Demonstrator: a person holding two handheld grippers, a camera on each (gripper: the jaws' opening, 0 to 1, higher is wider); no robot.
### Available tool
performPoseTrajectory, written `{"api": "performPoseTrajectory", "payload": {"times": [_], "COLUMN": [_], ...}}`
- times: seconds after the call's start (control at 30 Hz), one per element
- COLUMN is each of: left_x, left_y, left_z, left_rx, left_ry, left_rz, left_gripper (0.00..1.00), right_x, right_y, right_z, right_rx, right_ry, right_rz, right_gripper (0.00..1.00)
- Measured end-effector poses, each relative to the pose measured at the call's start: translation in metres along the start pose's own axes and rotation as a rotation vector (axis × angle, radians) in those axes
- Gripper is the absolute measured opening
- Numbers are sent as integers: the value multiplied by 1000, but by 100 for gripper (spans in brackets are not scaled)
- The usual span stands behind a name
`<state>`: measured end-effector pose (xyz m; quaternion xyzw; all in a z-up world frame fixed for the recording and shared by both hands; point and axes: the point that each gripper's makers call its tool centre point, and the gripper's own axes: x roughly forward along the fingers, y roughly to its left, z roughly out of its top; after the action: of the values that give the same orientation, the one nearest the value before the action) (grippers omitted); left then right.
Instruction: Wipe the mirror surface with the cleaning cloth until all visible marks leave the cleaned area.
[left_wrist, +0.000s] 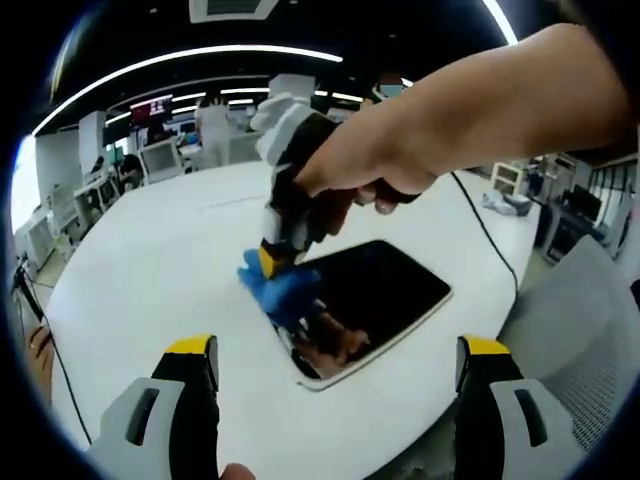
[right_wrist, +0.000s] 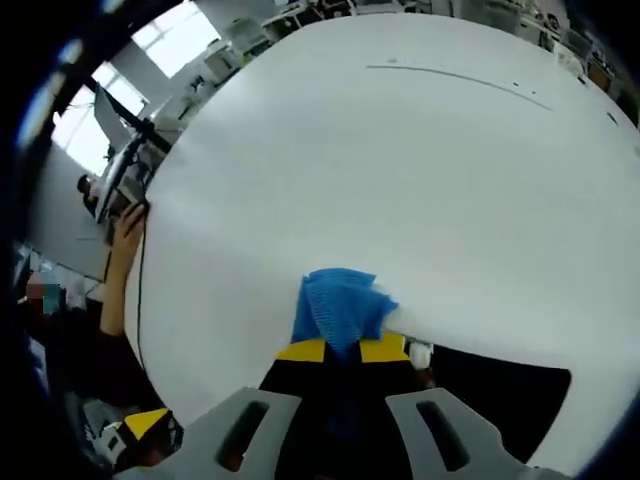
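Observation:
A dark mirror (left_wrist: 385, 290) with rounded corners and a pale rim lies flat on the white round table (left_wrist: 150, 260). A person's hand holds my right gripper (left_wrist: 270, 258) pointing down at the mirror's left corner, shut on a blue cleaning cloth (left_wrist: 282, 290) that presses on the glass. In the right gripper view the cloth (right_wrist: 340, 305) bunches out between the two yellow-tipped jaws of the right gripper (right_wrist: 342, 350), at the edge of the mirror (right_wrist: 500, 390). My left gripper (left_wrist: 338, 352) hovers near the mirror's close edge, open wide and holding nothing.
A black cable (left_wrist: 490, 235) runs across the table past the mirror's far side. A grey mesh chair (left_wrist: 580, 330) stands at the right. Desks, monitors and people fill the room behind. A hand (right_wrist: 125, 225) rests at the table's left edge.

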<state>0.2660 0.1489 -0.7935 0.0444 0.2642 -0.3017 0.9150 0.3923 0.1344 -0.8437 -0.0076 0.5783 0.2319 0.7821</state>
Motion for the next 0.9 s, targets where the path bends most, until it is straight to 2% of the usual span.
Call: {"api": "performPoseTrajectory", "payload": {"times": [0.43,0.67,0.9], "left_x": [0,-1,0], "left_y": [-2,-2,-2], "left_z": [0,2,1], "left_rx": [-2,-15,-15], "left_ry": [0,-7,-5], "left_rz": [-6,-6,-9], "left_gripper": [99,99,99], "right_x": [6,6,7], "right_y": [-2,-1,-1], "right_z": [-5,-11,-18], "right_rx": [-66,-61,-64], "right_ry": [-19,-36,-27], "right_rz": [6,29,15], "right_gripper": [7,6,6]}}
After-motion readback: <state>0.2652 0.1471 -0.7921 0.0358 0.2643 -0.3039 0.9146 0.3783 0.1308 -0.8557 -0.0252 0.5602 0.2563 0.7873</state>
